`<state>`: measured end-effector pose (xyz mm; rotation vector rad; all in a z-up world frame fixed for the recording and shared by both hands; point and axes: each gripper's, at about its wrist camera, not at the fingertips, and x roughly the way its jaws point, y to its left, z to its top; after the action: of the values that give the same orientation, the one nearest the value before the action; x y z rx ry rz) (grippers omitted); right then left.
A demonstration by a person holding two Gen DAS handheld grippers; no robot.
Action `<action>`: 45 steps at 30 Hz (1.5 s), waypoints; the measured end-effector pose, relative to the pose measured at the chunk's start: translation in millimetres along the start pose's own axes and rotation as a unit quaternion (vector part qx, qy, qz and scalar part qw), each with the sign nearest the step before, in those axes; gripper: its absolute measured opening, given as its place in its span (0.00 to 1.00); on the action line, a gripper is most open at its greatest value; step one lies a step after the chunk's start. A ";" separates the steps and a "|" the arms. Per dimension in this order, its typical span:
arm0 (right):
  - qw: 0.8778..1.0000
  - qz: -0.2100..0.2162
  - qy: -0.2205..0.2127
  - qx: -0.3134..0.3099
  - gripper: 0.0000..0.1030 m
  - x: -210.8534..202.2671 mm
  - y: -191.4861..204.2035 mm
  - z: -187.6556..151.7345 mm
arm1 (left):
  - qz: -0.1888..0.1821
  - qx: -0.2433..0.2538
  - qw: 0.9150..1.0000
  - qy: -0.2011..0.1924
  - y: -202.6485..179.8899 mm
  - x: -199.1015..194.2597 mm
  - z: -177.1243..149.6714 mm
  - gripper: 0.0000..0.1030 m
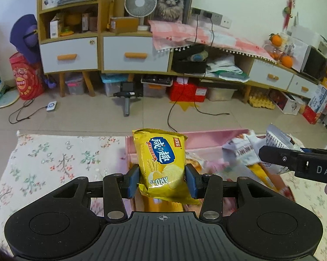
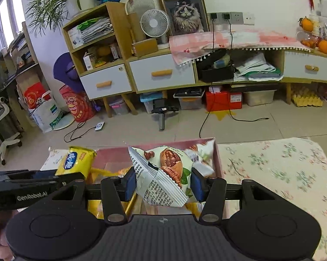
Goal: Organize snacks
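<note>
The yellow foil biscuit packet (image 1: 162,165) is clamped in the left gripper (image 1: 162,179), the white walnut-printed packet (image 2: 165,176) in the right gripper (image 2: 163,183), both above the pink cardboard box (image 1: 207,139) by the far edge of the floral-clothed table (image 1: 54,158). Each should be lowered inside before release.

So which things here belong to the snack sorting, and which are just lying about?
Job: yellow cracker packet in left hand-held gripper; walnut packet in right hand-held gripper; pink box.
Lying about: fan, cat picture, oranges.
</note>
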<state>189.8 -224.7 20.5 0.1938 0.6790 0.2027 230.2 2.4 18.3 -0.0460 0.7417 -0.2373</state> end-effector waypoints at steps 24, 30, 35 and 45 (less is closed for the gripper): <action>1.000 -0.007 -0.013 0.017 0.50 30.6 -7.4 20.2 | -0.048 -0.022 0.999 0.012 12.4 31.5 4.9 0.76; 1.000 -0.012 -0.012 0.013 0.60 6.6 -3.5 15.7 | -0.039 -0.005 0.999 0.012 2.5 2.2 -5.8 0.87; 0.999 -0.015 -0.014 0.031 0.66 -22.0 -10.1 8.0 | -0.021 0.007 1.000 0.010 -4.9 -27.0 -23.9 0.92; 0.999 -0.054 0.004 0.010 0.75 -73.8 -2.7 -31.0 | 0.039 0.016 0.999 0.004 -26.0 -85.1 -65.4 0.96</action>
<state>114.2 -242.2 40.6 0.1746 0.6979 0.0941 120.3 -0.6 29.8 0.0137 0.7455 -0.1745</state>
